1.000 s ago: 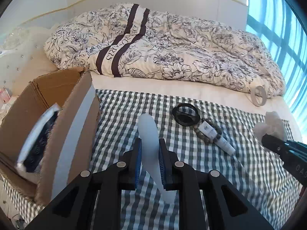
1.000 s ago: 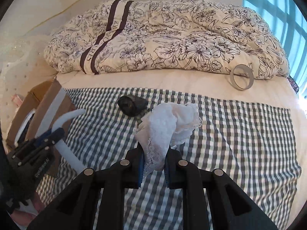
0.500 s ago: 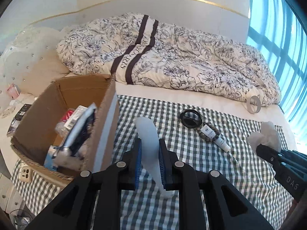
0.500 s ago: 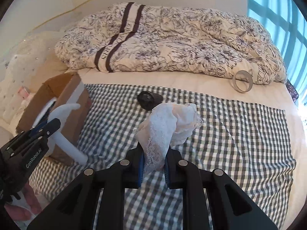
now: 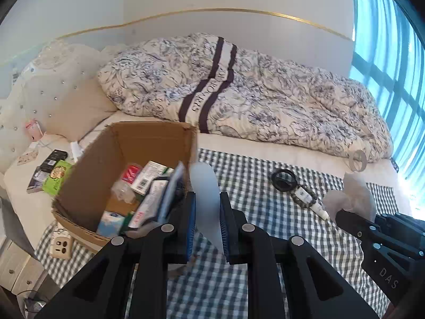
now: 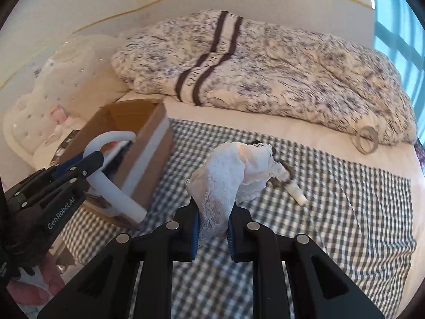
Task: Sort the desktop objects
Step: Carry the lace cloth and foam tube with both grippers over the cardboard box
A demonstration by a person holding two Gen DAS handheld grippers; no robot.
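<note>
My left gripper [image 5: 207,199] is shut on a white curved plastic handle [image 5: 204,183], held above the checked cloth just right of the open cardboard box [image 5: 148,129]. In the right wrist view the same handle [image 6: 113,159] hooks out of the left gripper [image 6: 91,160] in front of the box [image 6: 148,146]. My right gripper [image 6: 213,210] is shut on a bunched white lace cloth [image 6: 231,172], held above the checked cloth; the left wrist view shows this cloth [image 5: 356,196] at the right. The box holds several packets and tubes.
On the checked cloth [image 5: 247,167] lie a black ring [image 5: 283,180], a bead bracelet with a small white tube [image 5: 308,199], and a tape roll [image 5: 358,160] near the floral duvet [image 5: 239,93]. A power strip [image 5: 61,244] sits by the box's near corner.
Both grippers have risen and drawn back, still holding their items. The left gripper has shifted toward the box, so the box's inside now shows.
</note>
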